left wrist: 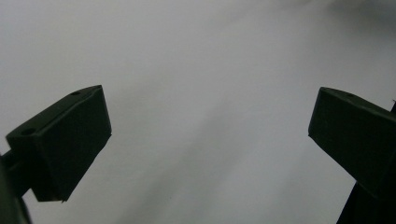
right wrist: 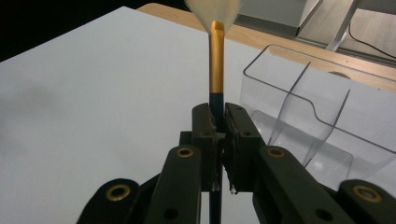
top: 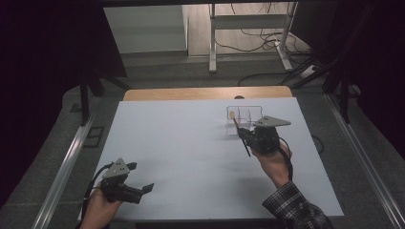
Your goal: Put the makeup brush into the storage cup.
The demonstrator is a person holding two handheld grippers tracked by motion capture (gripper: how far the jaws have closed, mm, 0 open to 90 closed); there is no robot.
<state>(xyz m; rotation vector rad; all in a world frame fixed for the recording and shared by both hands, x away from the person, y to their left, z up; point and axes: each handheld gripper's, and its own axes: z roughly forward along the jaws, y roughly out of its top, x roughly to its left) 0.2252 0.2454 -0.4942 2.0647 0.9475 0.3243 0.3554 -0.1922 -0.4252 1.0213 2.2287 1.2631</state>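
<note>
Black two-jaw left gripper (top: 142, 178), right gripper (top: 242, 133), grey triangular top plates, brass screws, plaid sleeve (top: 295, 206)

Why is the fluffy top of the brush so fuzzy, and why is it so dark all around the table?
In the right gripper view the brush bristles sit at the frame's top edge, soft and out of focus, while the jaws of the right hand-held gripper look sharp. In the high view light falls on the white table; the surroundings stay dim.
</note>
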